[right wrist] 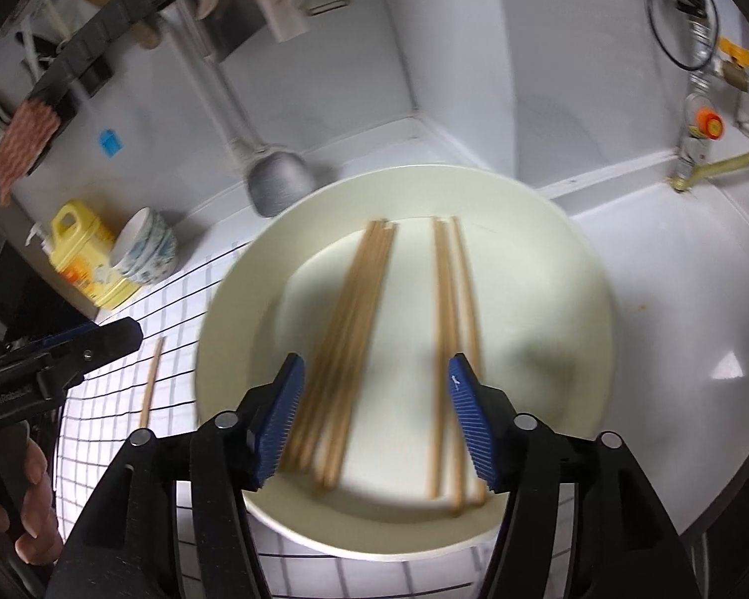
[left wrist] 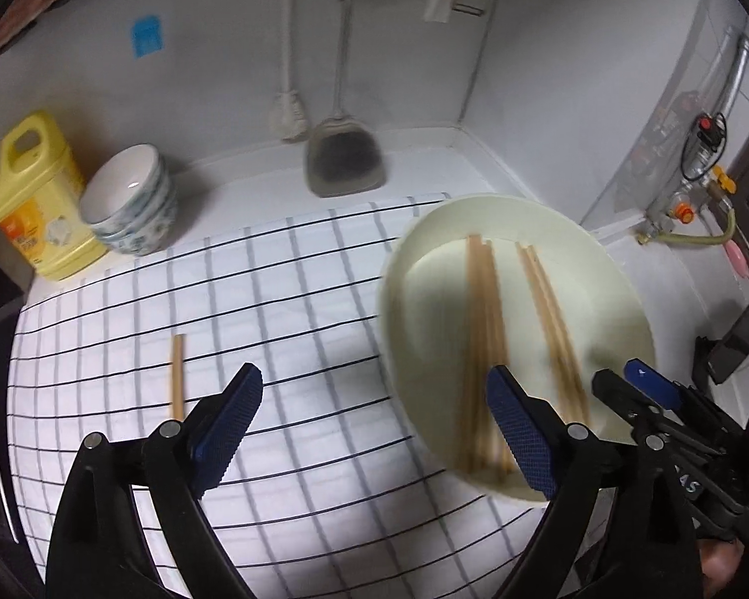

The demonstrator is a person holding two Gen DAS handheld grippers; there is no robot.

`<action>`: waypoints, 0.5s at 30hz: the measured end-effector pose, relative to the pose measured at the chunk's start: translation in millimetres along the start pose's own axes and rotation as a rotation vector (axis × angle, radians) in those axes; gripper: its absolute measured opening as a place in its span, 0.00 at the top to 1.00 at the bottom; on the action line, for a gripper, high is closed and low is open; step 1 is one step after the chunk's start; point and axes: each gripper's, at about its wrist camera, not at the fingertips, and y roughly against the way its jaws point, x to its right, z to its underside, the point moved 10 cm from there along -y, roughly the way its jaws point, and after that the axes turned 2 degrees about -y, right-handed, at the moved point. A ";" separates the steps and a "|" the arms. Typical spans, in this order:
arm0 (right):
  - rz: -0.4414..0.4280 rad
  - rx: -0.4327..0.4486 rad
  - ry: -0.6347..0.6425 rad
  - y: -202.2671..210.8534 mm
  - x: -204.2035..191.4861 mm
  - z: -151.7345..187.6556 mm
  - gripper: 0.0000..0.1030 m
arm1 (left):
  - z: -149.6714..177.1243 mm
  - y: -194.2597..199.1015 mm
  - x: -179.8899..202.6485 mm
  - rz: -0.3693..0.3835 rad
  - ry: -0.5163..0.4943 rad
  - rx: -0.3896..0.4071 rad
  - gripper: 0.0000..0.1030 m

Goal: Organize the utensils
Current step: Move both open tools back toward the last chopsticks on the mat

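Nearest, the left gripper (left wrist: 374, 417) and right gripper (right wrist: 377, 417) both hang with jaws open, holding nothing. Just beyond, most chopsticks (right wrist: 347, 344) already lie gathered in the plate (right wrist: 564, 269). One stray chopstick (left wrist: 178, 377) remains on the checked cloth (left wrist: 284, 299) over the counter, probably next.

**Soft light, blurry pictures**

The light is dim and grey. The checked cloth (left wrist: 284, 349) glows bright white near the bottom. The chopsticks (right wrist: 354, 344) and plate (right wrist: 564, 299) look smeared. Soft shadows lie on the plate. Both pictures bend round, with dark corners.
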 end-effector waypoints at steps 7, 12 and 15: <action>-0.048 -0.008 0.072 -4.7 -54.1 8.3 0.42 | 16.6 21.0 -53.8 -0.075 0.060 0.018 0.10; -0.047 0.004 0.105 -1.6 -93.7 19.6 0.40 | 28.3 38.7 -89.7 -0.108 0.060 0.038 0.09; -0.031 0.020 0.111 2.0 -115.5 28.4 0.39 | 37.0 47.8 -114.1 -0.111 0.058 0.048 0.08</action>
